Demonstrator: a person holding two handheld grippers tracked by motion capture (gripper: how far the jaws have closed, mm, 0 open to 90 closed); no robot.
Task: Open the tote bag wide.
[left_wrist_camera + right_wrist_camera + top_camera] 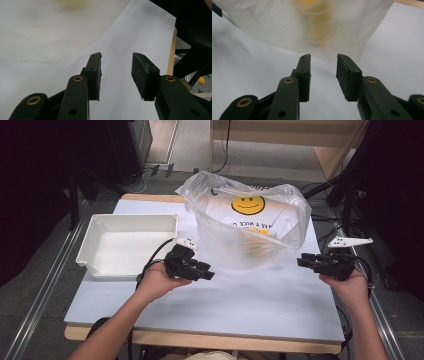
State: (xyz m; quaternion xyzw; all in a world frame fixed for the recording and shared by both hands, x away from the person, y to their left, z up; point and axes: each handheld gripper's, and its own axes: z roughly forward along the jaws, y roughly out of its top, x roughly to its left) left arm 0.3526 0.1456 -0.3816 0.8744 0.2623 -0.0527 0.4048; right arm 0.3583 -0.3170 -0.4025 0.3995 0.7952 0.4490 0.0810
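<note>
A clear plastic bag (pixel 247 222) is seen standing on the white table (pixel 210 305), toward its far middle, its mouth open at the top. A yellow smiley face and some printed letters are shown on white material inside it, and something yellow is made out through its lower wall, too blurred to be told. To the left of the bag, a white tray (pixel 127 245) is set on the table, just beside it.

The left gripper (pixel 209 274) is held in the person's left hand (pixel 155 281), near the bag's lower left side and apart from it. In the left gripper view, its jaws are shown partly apart with nothing but bare table between them; the bag (pixel 50 30) is seen ahead and to the left, untouched.

The right gripper (pixel 302 261) is held in the right hand (pixel 352 287), pointed at the bag's lower right side, near it but not touching. In the right gripper view, its jaws are also shown partly apart with nothing between the pads, and the bag (pixel 307 27) is seen just beyond the tips, its yellow content blurred.
</note>
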